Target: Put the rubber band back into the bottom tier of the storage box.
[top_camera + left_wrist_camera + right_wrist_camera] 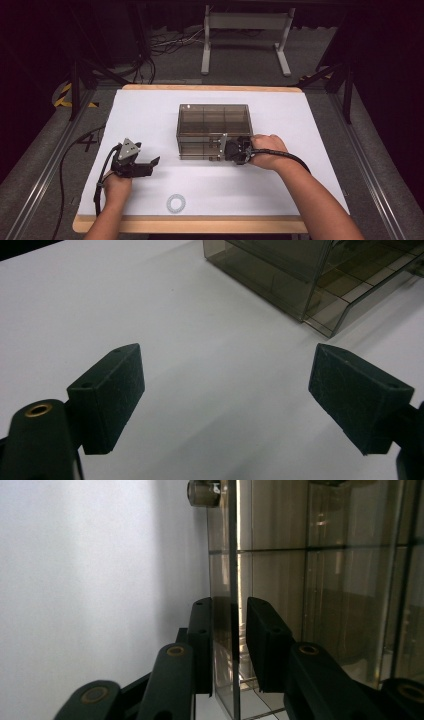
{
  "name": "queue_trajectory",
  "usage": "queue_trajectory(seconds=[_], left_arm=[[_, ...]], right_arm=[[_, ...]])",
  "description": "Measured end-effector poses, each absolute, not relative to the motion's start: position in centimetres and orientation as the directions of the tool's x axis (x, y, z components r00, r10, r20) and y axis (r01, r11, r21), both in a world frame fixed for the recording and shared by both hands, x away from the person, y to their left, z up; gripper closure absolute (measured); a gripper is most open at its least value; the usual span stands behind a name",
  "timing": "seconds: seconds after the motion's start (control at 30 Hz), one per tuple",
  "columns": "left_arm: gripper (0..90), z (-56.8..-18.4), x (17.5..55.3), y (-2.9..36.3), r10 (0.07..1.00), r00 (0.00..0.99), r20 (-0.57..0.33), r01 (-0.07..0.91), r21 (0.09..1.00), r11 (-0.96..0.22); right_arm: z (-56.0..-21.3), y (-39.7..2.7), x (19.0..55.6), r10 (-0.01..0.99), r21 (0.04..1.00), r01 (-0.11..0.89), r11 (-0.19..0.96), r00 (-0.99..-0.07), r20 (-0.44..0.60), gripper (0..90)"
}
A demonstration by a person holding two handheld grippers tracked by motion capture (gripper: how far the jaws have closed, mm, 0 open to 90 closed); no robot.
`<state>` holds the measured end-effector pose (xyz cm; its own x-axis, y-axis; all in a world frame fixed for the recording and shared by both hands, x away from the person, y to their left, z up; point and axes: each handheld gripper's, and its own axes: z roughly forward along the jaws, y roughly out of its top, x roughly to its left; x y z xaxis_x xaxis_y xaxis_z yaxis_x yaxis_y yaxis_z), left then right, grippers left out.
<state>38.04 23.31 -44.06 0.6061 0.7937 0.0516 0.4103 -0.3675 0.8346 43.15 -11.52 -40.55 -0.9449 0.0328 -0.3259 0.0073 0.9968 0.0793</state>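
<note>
A smoky, see-through drawer box [213,126] is sitting near the middle of the white tabletop [150,115], a little toward its far edge. Inner walls are dividing the box into compartments, and nothing can be made out lying in any of them. Its lower drawer [200,149] is standing slightly out toward the near edge.

The right gripper [231,149] is reaching in from the right side at the drawer's front, its jaws narrowed around the thin clear front panel [231,645]. One pad is lying against the panel; a sliver of gap is showing at the other. A small knob [202,492] is sticking out of that panel farther along.

The left gripper [150,164] is hovering near the left near corner, jaws wide apart with nothing between them.

A small pale ring [176,203] is lying close to the near edge.
</note>
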Motion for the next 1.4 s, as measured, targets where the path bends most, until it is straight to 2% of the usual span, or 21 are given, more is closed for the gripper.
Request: queue_trajectory(seconds=[0.27,1.4], left_arm=[[15.6,-44.1,38.0,23.3,0.795,0.604,0.053,0.409,0.836,-0.366],[15.6,-44.1,38.1,23.2,0.793,0.607,0.056,0.405,0.837,-0.369]], right_arm=[[-40.9,-11.4,43.1,0.017,0.062,-0.003,0.998,-0.946,-0.323,79.5],[-40.5,-11.5,41.6,0.009,0.06,-0.007,0.998,-0.964,-0.264,82.2]])
